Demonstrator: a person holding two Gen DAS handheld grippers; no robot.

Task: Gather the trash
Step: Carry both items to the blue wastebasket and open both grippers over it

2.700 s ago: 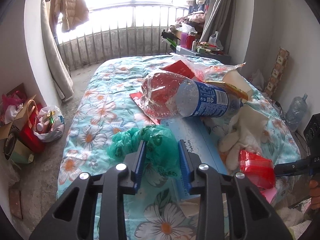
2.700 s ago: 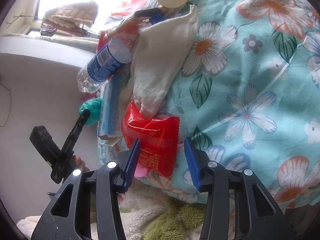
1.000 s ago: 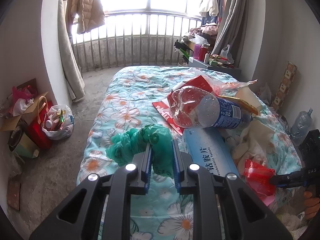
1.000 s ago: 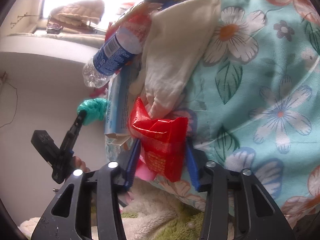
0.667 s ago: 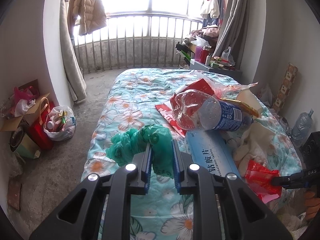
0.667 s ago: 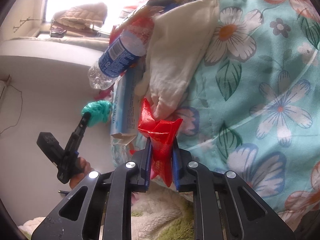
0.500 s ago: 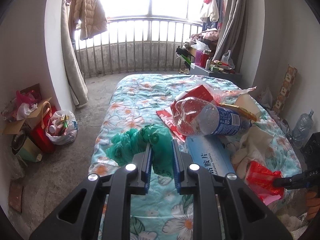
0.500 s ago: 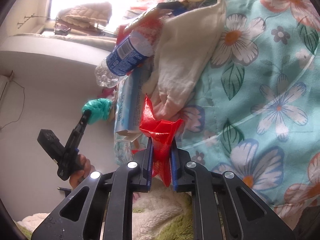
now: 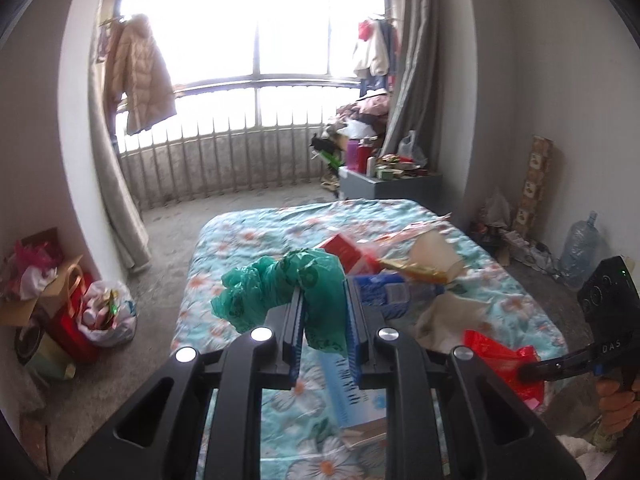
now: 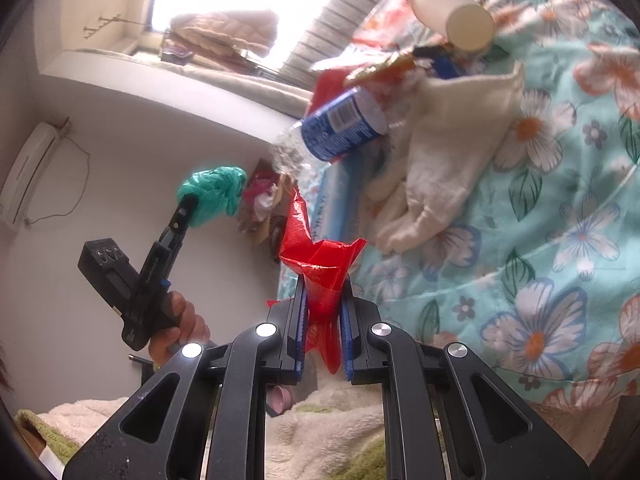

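- The left tongs (image 9: 323, 322) sit at lower centre of the left wrist view, clamped on a crumpled green plastic bag (image 9: 280, 292) that bulges out above and to the left of the blue pads, clear of the bed.
- The right tongs (image 10: 323, 320) sit at lower centre of the right wrist view, clamped on a red wrapper (image 10: 320, 264) whose crinkled top fans out above the pads, clear of the bed.
- In the left wrist view the red wrapper (image 9: 502, 362) shows at lower right, pinched by the other tool.
- In the right wrist view the green plastic bag (image 10: 214, 194) shows at centre left, held up against the pale wall.
- The bed (image 9: 256, 240), under a floral cover, fills the middle of the left wrist view.
- A plastic bottle (image 10: 340, 128) with a blue label lies on the bed at upper centre of the right wrist view, just beside a cream cloth (image 10: 444, 160).
- A paper cup (image 10: 456, 12) lies on its side at the upper right.
- A light blue box (image 9: 350, 392) lies on the bed right of the left tongs.
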